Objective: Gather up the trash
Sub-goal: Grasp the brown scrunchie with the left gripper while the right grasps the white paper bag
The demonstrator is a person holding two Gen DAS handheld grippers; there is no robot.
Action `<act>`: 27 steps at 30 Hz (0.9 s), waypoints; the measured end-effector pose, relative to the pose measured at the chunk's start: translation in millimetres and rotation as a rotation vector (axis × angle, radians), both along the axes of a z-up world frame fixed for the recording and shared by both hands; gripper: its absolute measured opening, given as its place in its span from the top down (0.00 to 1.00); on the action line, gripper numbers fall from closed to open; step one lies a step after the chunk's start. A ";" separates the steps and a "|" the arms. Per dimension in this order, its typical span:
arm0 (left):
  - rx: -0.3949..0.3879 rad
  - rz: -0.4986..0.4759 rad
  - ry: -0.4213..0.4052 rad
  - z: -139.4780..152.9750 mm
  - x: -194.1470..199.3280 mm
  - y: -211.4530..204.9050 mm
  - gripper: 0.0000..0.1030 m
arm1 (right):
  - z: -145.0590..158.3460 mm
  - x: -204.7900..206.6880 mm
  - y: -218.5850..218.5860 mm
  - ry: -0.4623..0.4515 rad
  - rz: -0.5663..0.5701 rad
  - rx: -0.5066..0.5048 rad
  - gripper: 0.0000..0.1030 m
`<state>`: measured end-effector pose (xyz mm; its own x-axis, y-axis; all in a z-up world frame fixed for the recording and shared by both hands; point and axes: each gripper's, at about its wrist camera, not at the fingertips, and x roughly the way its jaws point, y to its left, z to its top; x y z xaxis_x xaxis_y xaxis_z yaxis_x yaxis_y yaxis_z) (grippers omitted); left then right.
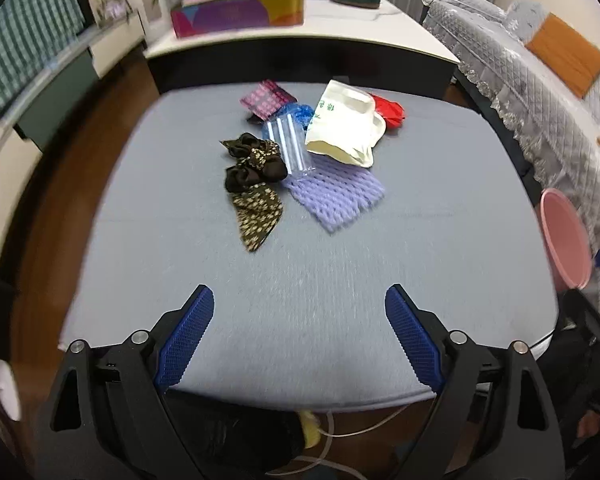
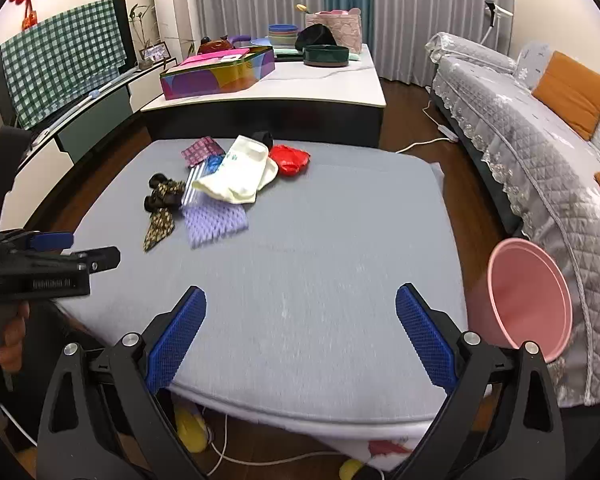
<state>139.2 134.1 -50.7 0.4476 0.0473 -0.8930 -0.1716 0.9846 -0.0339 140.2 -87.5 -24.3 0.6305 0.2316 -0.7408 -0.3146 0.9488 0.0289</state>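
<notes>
A pile of trash lies at the far middle of the grey mat point(image 1: 300, 280): a cream bag point(image 1: 346, 128), a red wrapper point(image 1: 390, 110), a purple foam net point(image 1: 334, 194), a clear plastic packet point(image 1: 288, 142), a maroon patterned wrapper point(image 1: 266, 98) and a dark patterned cloth point(image 1: 254, 178). The pile also shows in the right wrist view, with the cream bag point(image 2: 236, 174) and foam net point(image 2: 214, 220). My left gripper point(image 1: 299, 300) is open and empty near the mat's front edge. My right gripper point(image 2: 300, 300) is open and empty, also near the front edge. A pink bin point(image 2: 528, 298) stands right of the mat.
A white low table point(image 2: 332, 80) behind the mat holds a colourful box point(image 2: 216, 74) and bowls. A grey covered sofa point(image 2: 540, 132) runs along the right. The left gripper's body point(image 2: 40, 268) shows at the left of the right wrist view. Cables lie on the floor.
</notes>
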 end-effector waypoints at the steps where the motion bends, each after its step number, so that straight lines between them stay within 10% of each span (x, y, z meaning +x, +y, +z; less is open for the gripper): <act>1: -0.035 -0.002 0.032 -5.0 11.3 8.5 0.18 | -0.5 7.0 3.4 0.002 0.006 -0.003 0.09; 27: -0.079 0.176 0.092 -69.1 145.6 105.1 0.18 | -104.3 165.9 171.6 0.058 0.249 -0.151 0.09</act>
